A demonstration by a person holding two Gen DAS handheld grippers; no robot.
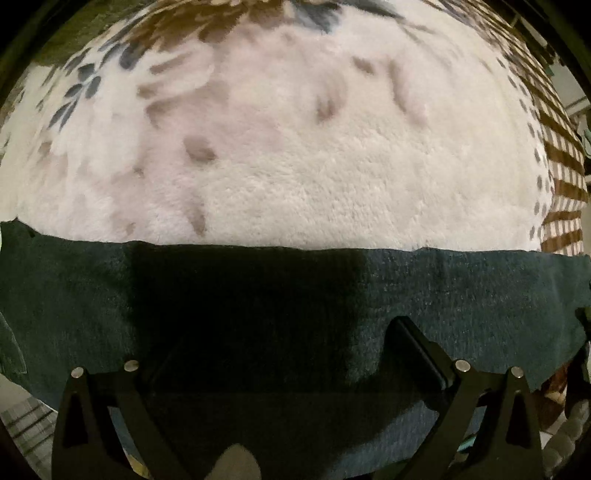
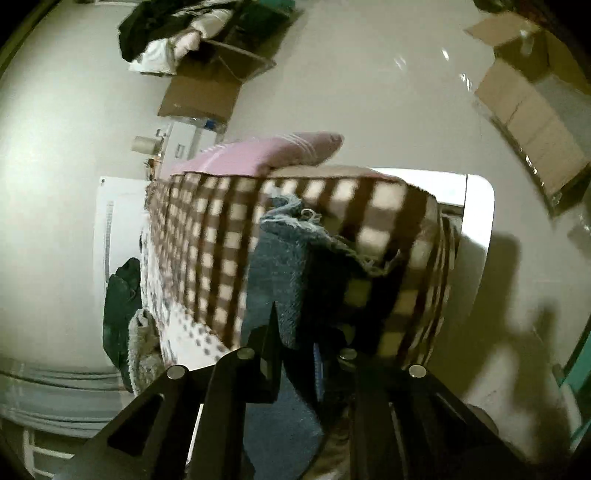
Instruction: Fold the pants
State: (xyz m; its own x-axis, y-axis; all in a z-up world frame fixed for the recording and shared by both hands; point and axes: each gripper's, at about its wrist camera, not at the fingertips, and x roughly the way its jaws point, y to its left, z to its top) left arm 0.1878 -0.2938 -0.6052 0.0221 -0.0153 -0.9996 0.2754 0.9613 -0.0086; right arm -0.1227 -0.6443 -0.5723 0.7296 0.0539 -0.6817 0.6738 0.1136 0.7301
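Observation:
The pants (image 1: 443, 288) are dark blue denim and lie in a flat band across the lower half of the left wrist view, on a fluffy white blanket (image 1: 295, 166). My left gripper (image 1: 280, 343) points straight down over them, open, with its fingers spread wide above the cloth. In the right wrist view the pants (image 2: 277, 266) hang as a bunched strip with a frayed hem (image 2: 299, 214) over the bed's edge. My right gripper (image 2: 306, 325) is shut on this denim. Its right finger is lost in shadow.
A brown-and-white checked blanket (image 2: 221, 229) drapes over the bed's side, with a pink pillow (image 2: 266, 155) beyond. A dark green garment (image 2: 118, 306) and a grey towel (image 2: 142, 339) hang at the left. Cardboard boxes (image 2: 207, 92) and a clothes pile (image 2: 166, 33) sit on the pale floor.

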